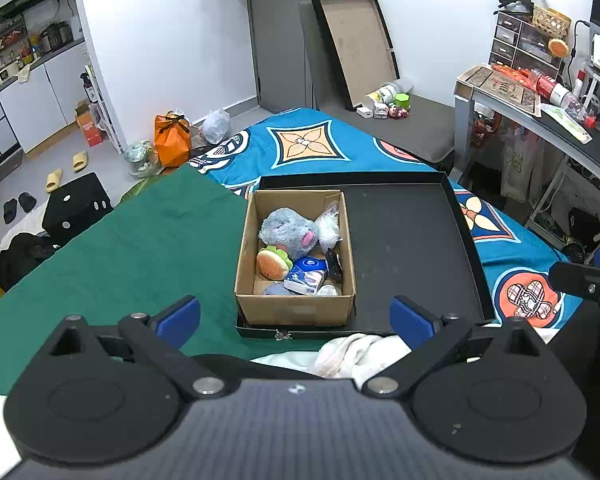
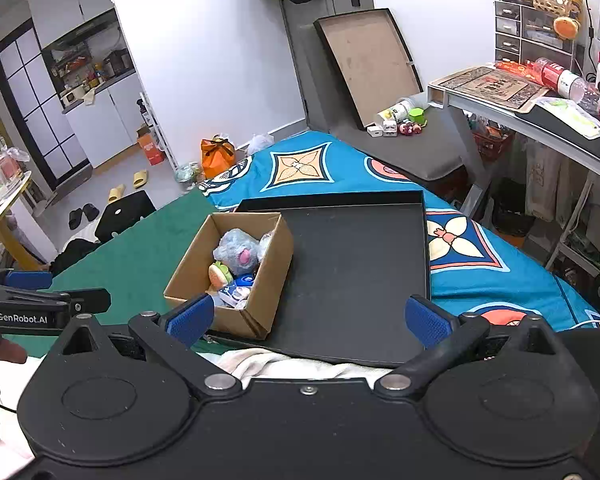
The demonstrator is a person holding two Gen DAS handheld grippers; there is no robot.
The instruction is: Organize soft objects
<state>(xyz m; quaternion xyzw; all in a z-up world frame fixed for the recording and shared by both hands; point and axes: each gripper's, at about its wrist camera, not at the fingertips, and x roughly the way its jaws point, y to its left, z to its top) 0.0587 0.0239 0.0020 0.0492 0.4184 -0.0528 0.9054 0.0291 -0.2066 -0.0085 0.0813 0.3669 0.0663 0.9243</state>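
A cardboard box (image 1: 296, 310) (image 2: 190, 270) stands in the left part of a black tray (image 1: 404, 240) (image 2: 356, 272) on the bed. Inside lie a grey-blue plush (image 1: 286, 230) (image 2: 236, 250), a burger plush (image 1: 274, 262) (image 2: 220, 274), a blue tissue pack (image 1: 306, 276) (image 2: 242, 282), a crumpled clear bag (image 1: 330, 224) and a small black item (image 1: 334, 266). My left gripper (image 1: 296, 318) hangs open just before the box, nothing between its fingers. My right gripper (image 2: 310, 318) is open too, over the tray's near edge, its left pad close to the box corner.
A green cloth (image 1: 140, 248) covers the bed left of the tray, a blue patterned sheet (image 1: 312, 144) beyond. White fabric (image 1: 360, 354) lies under both grippers. A desk (image 1: 540, 116) stands at right; a second tray (image 1: 356, 48) leans on the wall. Bags and slippers are on the floor.
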